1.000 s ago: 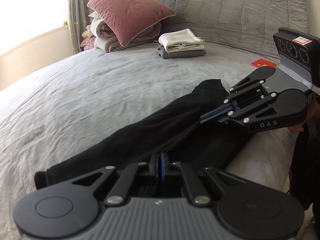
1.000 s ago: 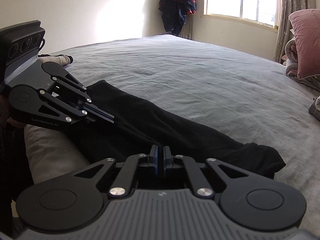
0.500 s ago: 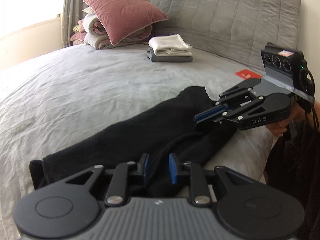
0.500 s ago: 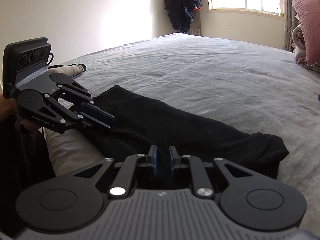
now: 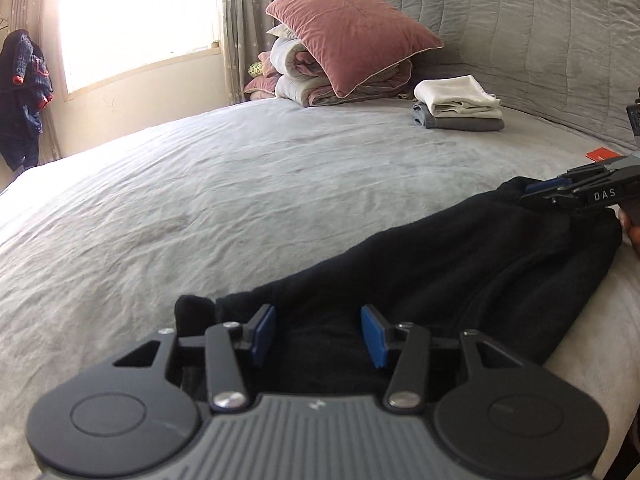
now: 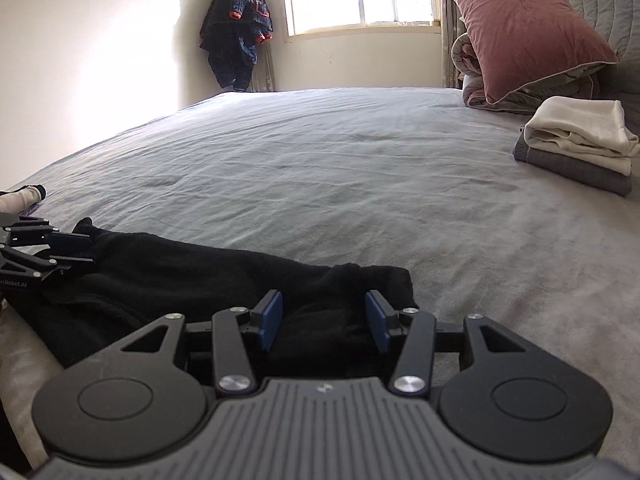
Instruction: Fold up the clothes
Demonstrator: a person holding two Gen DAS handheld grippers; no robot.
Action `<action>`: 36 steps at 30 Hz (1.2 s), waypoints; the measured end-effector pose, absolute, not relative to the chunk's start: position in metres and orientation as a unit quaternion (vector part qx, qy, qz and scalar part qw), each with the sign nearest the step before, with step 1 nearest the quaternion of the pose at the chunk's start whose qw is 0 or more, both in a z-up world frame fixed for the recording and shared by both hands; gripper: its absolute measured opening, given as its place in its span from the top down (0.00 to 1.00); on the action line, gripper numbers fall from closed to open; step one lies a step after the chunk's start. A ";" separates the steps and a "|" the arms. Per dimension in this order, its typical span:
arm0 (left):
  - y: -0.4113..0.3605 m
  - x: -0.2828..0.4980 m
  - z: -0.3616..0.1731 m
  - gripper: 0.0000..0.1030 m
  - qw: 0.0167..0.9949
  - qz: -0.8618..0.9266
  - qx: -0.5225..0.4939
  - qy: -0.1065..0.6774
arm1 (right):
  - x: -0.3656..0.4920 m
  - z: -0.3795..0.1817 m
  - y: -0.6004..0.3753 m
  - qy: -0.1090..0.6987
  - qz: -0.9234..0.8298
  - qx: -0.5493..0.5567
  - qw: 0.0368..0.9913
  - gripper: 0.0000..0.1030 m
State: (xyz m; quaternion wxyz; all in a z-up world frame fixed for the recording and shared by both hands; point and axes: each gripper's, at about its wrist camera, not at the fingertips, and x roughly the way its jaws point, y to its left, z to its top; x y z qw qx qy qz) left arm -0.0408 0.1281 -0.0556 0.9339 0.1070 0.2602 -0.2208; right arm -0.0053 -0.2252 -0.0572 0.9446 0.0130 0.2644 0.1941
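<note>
A long black garment [image 5: 440, 264] lies folded lengthwise along the near edge of the grey bed [image 5: 240, 184]; it also shows in the right wrist view [image 6: 200, 280]. My left gripper [image 5: 318, 334] is open, its blue pads either side of the garment's left end. My right gripper [image 6: 324, 320] is open over the garment's right end. Each gripper shows at the edge of the other's view: the right one [image 5: 536, 194] and the left one [image 6: 76, 250], both resting at the cloth.
A stack of folded white and grey clothes [image 5: 460, 106] sits near the grey headboard [image 5: 540, 40], beside a pink pillow [image 5: 348, 28] on rolled bedding. A small red card [image 5: 598, 154] lies on the bed. A dark jacket [image 6: 236, 32] hangs in the corner by the window.
Both grippers were shut on the garment's middle a second ago. They have opened, let go and moved apart to the garment's two ends.
</note>
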 end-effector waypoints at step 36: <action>0.159 -0.072 -0.037 0.37 0.924 0.034 -0.104 0.366 | -0.019 -0.027 -0.191 0.270 0.168 0.020 0.948 0.39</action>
